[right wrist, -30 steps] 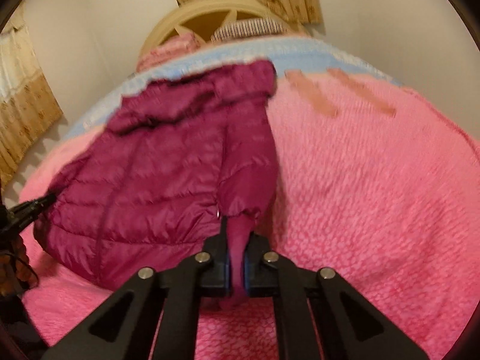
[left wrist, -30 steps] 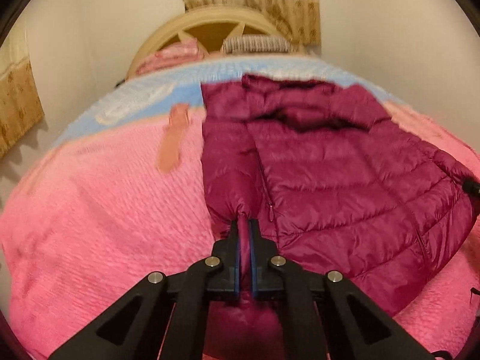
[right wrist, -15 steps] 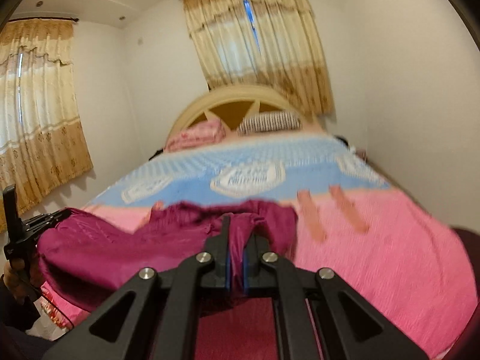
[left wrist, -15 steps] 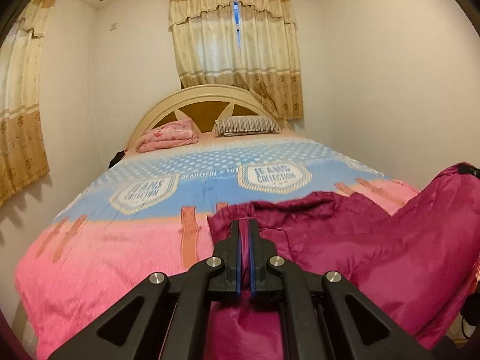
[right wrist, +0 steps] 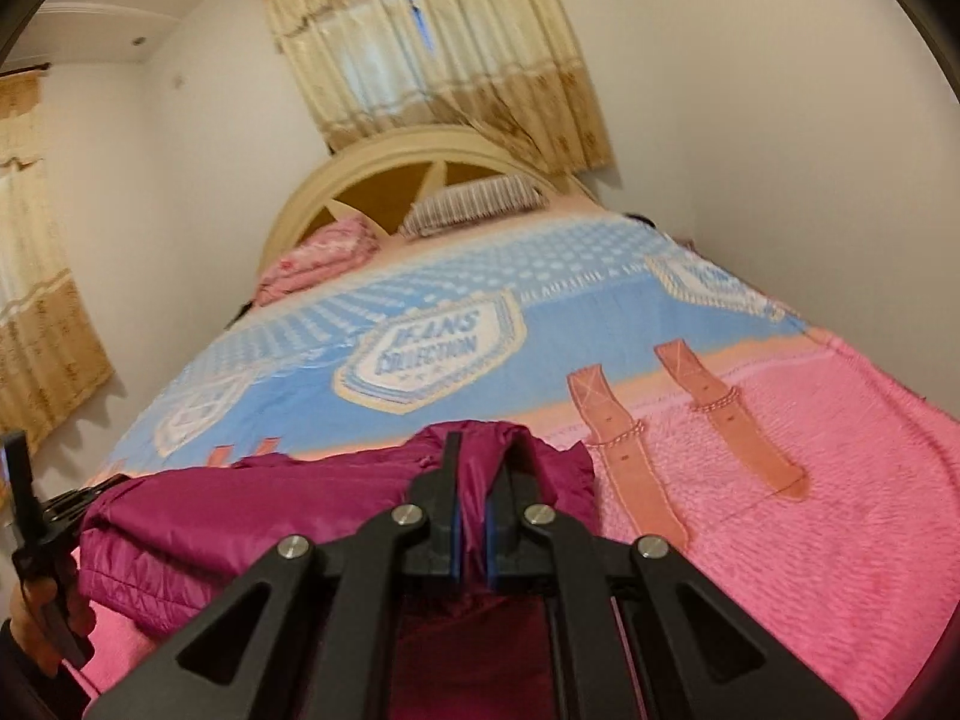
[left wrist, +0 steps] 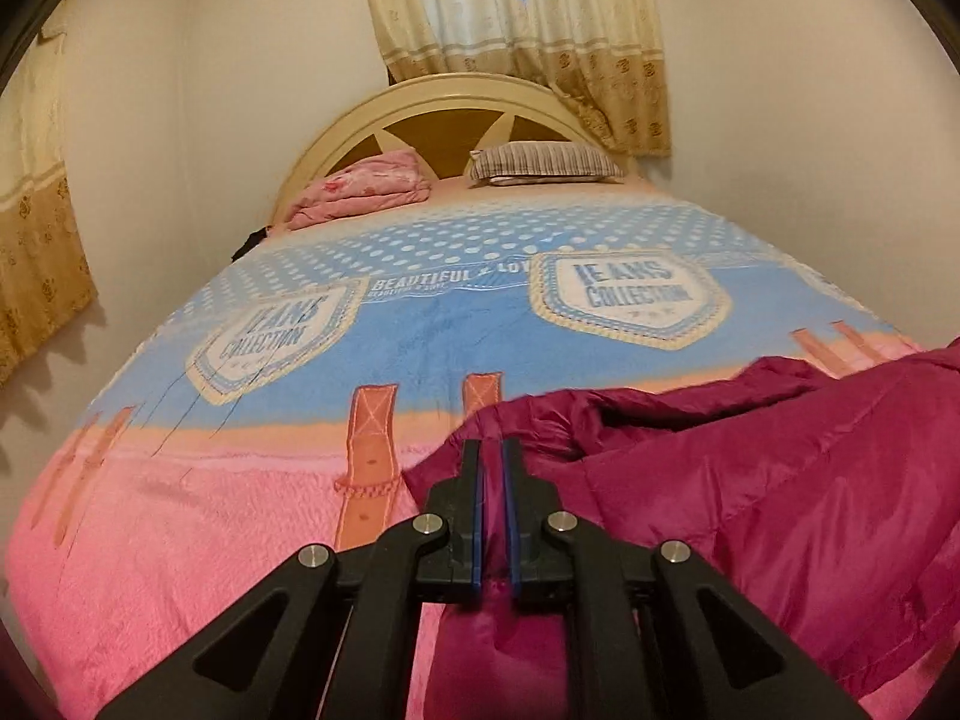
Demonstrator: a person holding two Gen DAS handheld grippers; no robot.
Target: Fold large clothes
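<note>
Magenta jacket (left wrist: 750,480); pink-blue blanket (left wrist: 180,510); striped pillow (left wrist: 543,162).

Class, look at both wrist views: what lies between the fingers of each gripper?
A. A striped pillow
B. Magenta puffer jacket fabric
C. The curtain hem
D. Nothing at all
B: magenta puffer jacket fabric runs between the fingers of the left gripper and of the right gripper, above the bed.

Two black hand-held grippers angle downward side by side: the left gripper (left wrist: 492,462), whose jaws have just been opening slightly, has maroon fabric between its blue pads, and the right gripper (right wrist: 483,450) is clamped tight on fabric, while the person's left hand (right wrist: 36,630) grips its handle.
</note>
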